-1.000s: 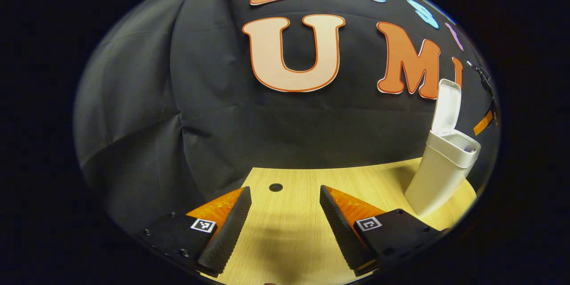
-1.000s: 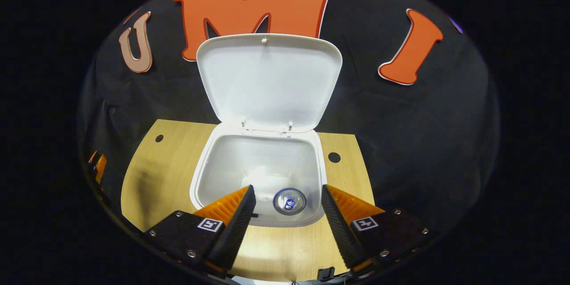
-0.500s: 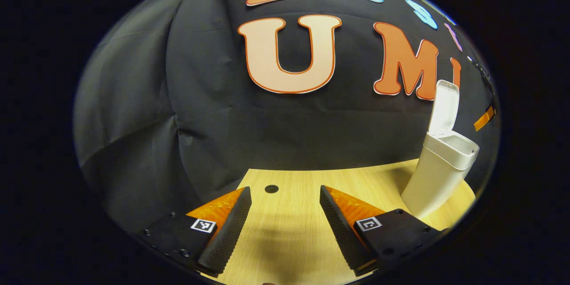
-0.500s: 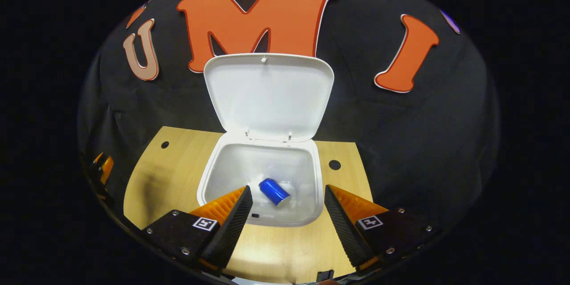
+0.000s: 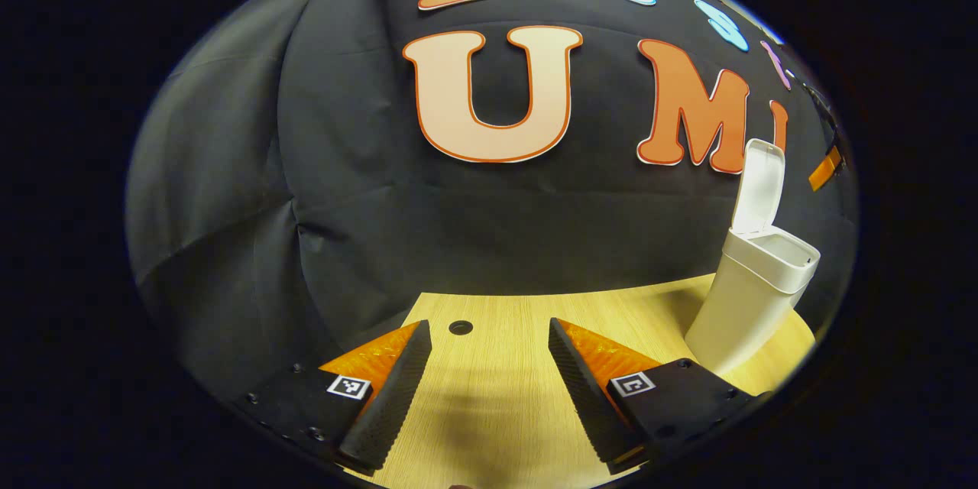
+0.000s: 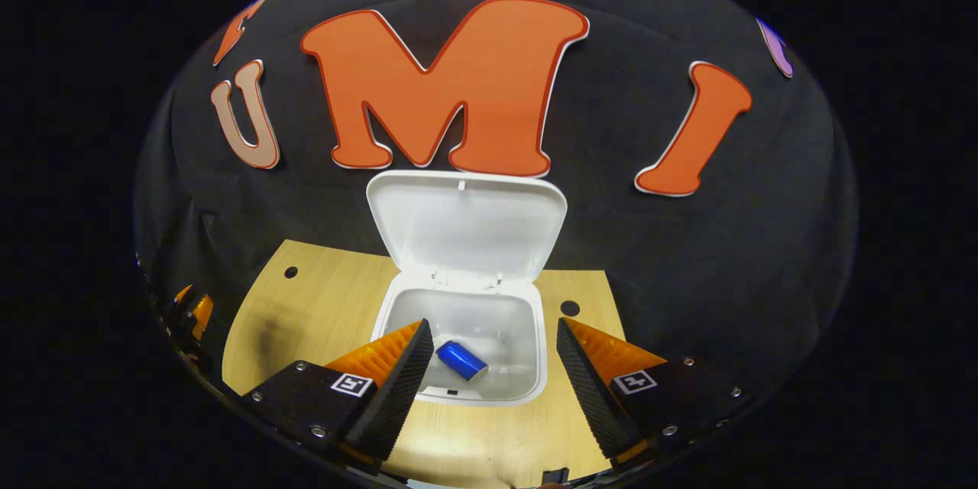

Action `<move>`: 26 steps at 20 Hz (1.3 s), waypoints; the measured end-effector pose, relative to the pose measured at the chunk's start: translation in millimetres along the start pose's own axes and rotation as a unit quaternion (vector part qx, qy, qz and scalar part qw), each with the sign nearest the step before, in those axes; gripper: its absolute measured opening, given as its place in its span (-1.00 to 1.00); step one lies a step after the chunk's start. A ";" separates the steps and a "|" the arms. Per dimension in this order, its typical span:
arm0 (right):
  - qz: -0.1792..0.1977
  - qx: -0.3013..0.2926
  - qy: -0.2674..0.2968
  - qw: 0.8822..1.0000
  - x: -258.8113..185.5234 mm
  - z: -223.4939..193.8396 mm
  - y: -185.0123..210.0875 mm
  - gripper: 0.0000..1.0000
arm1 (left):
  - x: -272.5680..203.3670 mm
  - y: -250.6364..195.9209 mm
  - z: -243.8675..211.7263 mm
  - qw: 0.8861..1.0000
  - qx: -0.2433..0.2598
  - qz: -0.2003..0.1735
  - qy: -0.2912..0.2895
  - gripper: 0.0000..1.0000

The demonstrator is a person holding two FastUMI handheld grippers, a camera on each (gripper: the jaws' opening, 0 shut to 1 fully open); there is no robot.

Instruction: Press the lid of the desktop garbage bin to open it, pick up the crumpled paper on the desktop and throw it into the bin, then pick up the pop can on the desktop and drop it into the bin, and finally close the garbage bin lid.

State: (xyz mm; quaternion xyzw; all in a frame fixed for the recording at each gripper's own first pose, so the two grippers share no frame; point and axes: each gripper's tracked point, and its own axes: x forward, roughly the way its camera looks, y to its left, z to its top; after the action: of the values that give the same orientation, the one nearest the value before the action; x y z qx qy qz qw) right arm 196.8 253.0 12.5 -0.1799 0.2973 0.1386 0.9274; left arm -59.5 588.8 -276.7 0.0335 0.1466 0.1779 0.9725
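- Since a second ago, right gripper (image 6: pixel 493 367) has risen above the bin (image 6: pixel 539 344); fingers apart, empty.
- Can (image 6: pixel 461 361) lies inside; lid (image 6: pixel 466 225) stands up.
- Left gripper (image 5: pixel 489 374) spread over the table (image 5: pixel 497 412).

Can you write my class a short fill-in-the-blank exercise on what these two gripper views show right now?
1. The lid of the garbage bin stands ____.
2. The blue pop can lies ____ the bin.
3. The right gripper hangs above the bin with its fingers ____.
4. The left gripper holds ____ between its fingers.

Missing words: open; inside; apart; nothing
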 end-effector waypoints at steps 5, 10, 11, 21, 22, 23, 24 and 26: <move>-0.001 -0.016 -0.033 0.999 -9.7 72.1 8.5 0.96 | 4.1 4.6 -1.7 1.000 -0.002 0.000 0.000 0.96; 0.004 -0.005 -0.049 0.999 0.9 125.7 21.7 0.96 | 6.3 13.3 0.2 1.000 -0.003 0.007 -0.004 0.94; 0.003 -0.002 -0.047 0.999 7.9 131.4 22.4 0.97 | 7.3 15.0 -0.3 1.000 -0.005 0.008 -0.005 0.96; -0.027 -0.017 0.011 0.999 84.7 122.0 21.5 0.98 | 11.2 29.9 -13.3 1.000 -0.016 0.019 0.011 0.96; -0.024 -0.014 0.013 1.000 85.0 120.1 25.0 0.98 | 11.0 31.4 -14.3 1.000 -0.018 0.020 0.013 0.96; -0.019 -0.013 0.013 1.000 84.6 119.5 27.2 0.98 | 11.7 32.3 -16.5 1.000 -0.019 0.021 0.015 0.96; -0.019 -0.015 0.013 1.000 82.2 118.3 26.6 0.98 | 10.9 32.7 -17.9 0.999 -0.019 0.021 0.017 0.94; -0.019 -0.020 0.017 0.999 77.6 112.4 28.7 0.99 | 11.2 32.9 -16.9 0.999 -0.019 0.020 0.017 0.96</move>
State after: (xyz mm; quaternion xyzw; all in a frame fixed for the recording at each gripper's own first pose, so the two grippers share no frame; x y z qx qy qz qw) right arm 303.7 337.1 43.9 -0.2063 0.3064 0.1242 0.9209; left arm -65.6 623.7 -292.1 0.0146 0.1586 0.2004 0.9667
